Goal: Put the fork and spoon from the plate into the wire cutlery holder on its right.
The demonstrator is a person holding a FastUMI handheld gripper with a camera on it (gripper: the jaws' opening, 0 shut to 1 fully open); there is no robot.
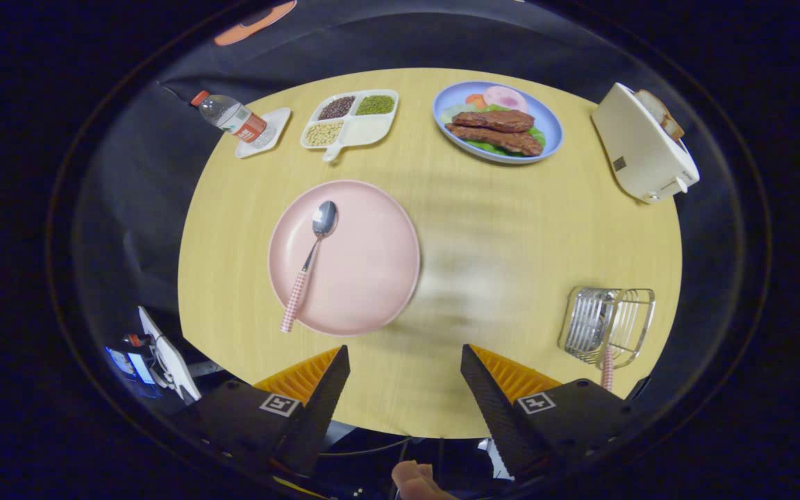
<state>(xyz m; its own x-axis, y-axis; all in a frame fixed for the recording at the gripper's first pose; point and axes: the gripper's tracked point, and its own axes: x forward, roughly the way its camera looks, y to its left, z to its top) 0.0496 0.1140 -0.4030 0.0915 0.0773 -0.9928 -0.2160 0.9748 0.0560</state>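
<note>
A pink plate (pixel 372 278) lies on the round wooden table, ahead of my fingers and a little left. On it rests a spoon (pixel 310 260) with a checked pink handle, bowl pointing away. To the right stands the wire cutlery holder (pixel 608 325), with a checked pink handle (pixel 607 368) sticking out of it toward me; that looks like the fork. My gripper (pixel 405 364) is open above the table's near edge, nothing between its fingers, the plate just beyond the left one.
At the far side stand a blue plate of food (pixel 546 132), a white divided tray of beans (pixel 365 132) and a water bottle (pixel 230 117) on a small dish. A cream toaster (pixel 639 149) sits at the far right.
</note>
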